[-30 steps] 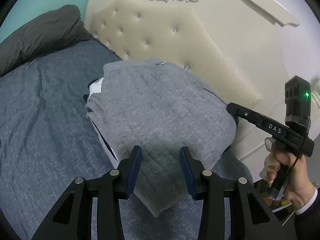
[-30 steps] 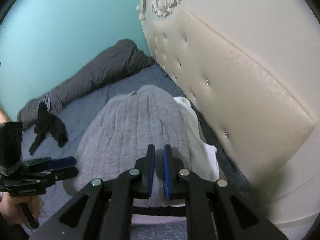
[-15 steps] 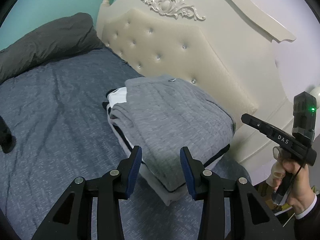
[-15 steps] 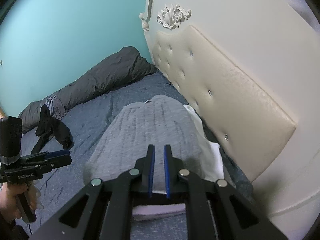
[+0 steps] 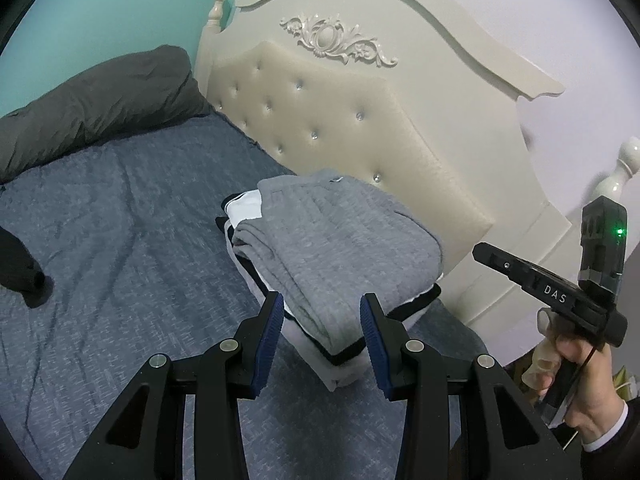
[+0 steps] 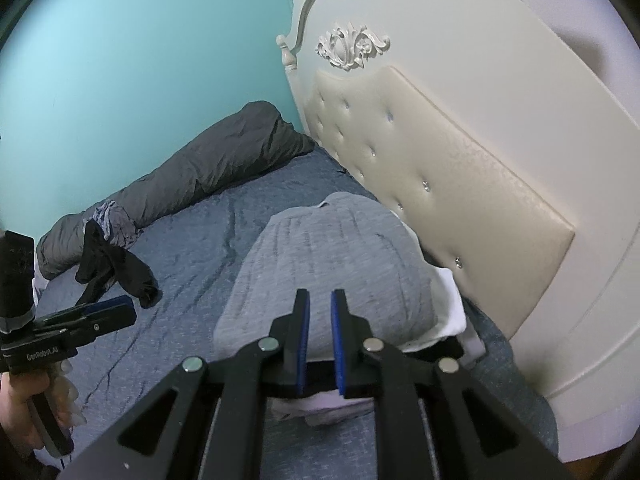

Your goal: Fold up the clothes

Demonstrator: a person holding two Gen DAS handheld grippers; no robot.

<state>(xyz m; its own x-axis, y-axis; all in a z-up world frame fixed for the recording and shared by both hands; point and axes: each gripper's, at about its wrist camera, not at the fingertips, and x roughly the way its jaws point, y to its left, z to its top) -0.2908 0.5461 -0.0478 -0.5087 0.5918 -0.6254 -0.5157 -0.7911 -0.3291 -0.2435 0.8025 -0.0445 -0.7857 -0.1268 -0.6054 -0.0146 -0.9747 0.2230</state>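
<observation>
Behind the bed you have a turquoise wall (image 6: 120, 60) and a cream tufted headboard (image 5: 340, 132), and the blue-grey bedspread (image 5: 120, 240) is your work surface. Compared with one second ago, both your grippers are further back and higher over the bed, so the folded stack looks smaller and whole in both views. The grey knit garment (image 5: 336, 236) lies folded on top of the stack, close beside the headboard, over white and black pieces (image 5: 348, 360) under it. Your left gripper (image 5: 322, 340) stands half open with nothing between its pads. Your right gripper (image 6: 319, 340) is nearly closed; its jaws have just opened a little, and no cloth is between them. I judge this fold as finished and released. A black garment (image 6: 116, 272) lies crumpled near the dark duvet (image 6: 208, 176), well apart from the stack, and probably it is next. No basket or box is visible; the stack only rests on the bedspread.
</observation>
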